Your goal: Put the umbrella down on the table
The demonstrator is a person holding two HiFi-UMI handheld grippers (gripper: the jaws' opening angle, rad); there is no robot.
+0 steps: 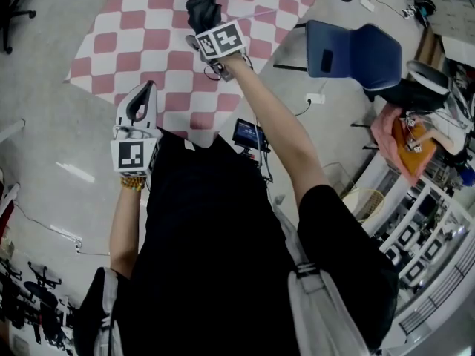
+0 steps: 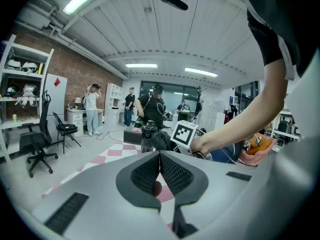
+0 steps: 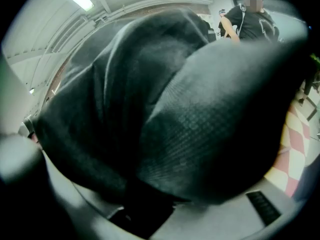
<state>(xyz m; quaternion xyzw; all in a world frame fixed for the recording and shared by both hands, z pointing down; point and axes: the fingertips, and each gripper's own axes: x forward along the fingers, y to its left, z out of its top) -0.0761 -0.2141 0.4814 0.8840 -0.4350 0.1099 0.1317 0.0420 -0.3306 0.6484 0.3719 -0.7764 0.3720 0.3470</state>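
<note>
A black folded umbrella [image 1: 202, 7] is gripped by my right gripper [image 1: 205, 27], held out ahead over a red-and-white checkered surface [image 1: 148, 35]. In the right gripper view the umbrella's dark fabric [image 3: 165, 119] fills nearly the whole picture and hides the jaws. The left gripper view shows the umbrella [image 2: 152, 138] beside the right gripper's marker cube [image 2: 184, 133]. My left gripper [image 1: 141, 99] hangs lower and nearer my body, at the checkered surface's near edge. Its ribbed pads [image 2: 172, 171] meet with nothing between them.
A blue chair [image 1: 356, 50] stands to the right, and a small lit screen [image 1: 247, 133] sits near my body. Shelving and a white basket [image 1: 364, 202] line the right side. Several people [image 2: 92, 106] stand far off, and a black office chair [image 2: 37, 144] is at the left.
</note>
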